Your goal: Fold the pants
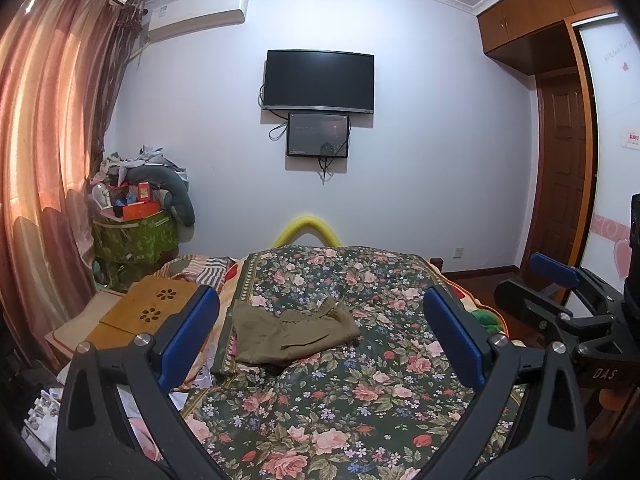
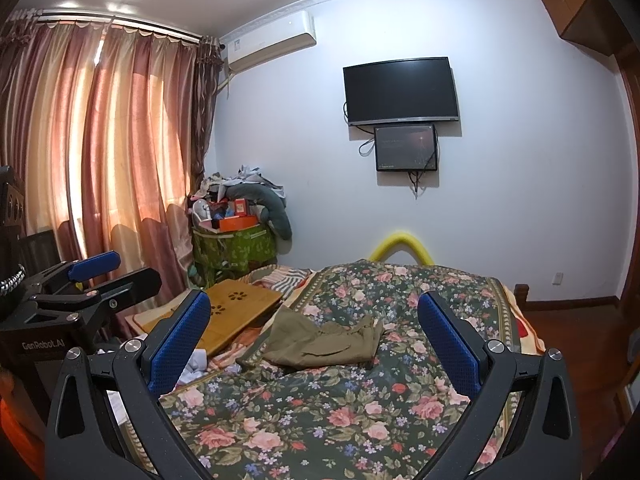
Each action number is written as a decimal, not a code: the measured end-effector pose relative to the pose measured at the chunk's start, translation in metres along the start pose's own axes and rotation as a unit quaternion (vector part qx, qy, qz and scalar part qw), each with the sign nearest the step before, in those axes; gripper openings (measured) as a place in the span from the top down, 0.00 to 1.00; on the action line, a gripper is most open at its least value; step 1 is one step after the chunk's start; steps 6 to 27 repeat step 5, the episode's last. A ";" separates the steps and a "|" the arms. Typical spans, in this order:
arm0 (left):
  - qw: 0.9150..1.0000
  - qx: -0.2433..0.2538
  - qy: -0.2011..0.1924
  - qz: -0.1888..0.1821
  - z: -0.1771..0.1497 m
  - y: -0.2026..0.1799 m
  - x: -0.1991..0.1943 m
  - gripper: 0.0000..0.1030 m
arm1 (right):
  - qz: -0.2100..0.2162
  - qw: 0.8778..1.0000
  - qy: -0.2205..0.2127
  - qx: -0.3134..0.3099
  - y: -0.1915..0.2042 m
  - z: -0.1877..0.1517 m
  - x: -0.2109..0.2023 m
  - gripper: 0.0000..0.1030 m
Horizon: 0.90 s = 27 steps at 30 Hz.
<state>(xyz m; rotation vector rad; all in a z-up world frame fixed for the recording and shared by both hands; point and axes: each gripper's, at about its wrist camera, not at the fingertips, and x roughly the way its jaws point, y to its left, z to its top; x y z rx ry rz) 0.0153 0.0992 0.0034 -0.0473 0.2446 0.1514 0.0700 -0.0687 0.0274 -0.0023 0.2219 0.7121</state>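
Observation:
Olive-green pants (image 1: 296,334) lie crumpled on the dark floral bedspread (image 1: 340,400), toward its left half. My left gripper (image 1: 320,332) is held above the near part of the bed, open and empty, well short of the pants. In the right wrist view the same pants (image 2: 324,340) lie ahead, and my right gripper (image 2: 314,336) is also open with nothing between its blue pads (image 2: 180,340). The right gripper (image 1: 560,292) shows at the right edge of the left wrist view; the left gripper (image 2: 94,276) shows at the left edge of the right wrist view.
A bamboo lap tray (image 1: 148,312) sits left of the bedspread beside striped bedding (image 1: 208,272). A green storage bin (image 1: 136,240) piled with clutter stands in the corner by the curtains (image 1: 44,160). A TV (image 1: 318,80) hangs on the far wall. A wooden wardrobe (image 1: 560,160) stands at right.

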 end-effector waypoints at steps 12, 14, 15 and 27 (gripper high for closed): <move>1.000 -0.002 0.005 -0.005 -0.002 0.000 0.005 0.00 | -0.002 1.000 0.003 0.003 -0.002 -0.002 0.002 0.00; 1.000 -0.002 0.005 -0.005 -0.002 0.000 0.005 0.00 | -0.002 1.000 0.003 0.003 -0.002 -0.002 0.002 0.00; 1.000 -0.002 0.005 -0.005 -0.002 0.000 0.005 0.00 | -0.002 1.000 0.003 0.003 -0.002 -0.002 0.002 0.00; 1.000 -0.002 0.005 -0.005 -0.002 0.000 0.005 0.00 | -0.002 1.000 0.003 0.003 -0.002 -0.002 0.002 0.00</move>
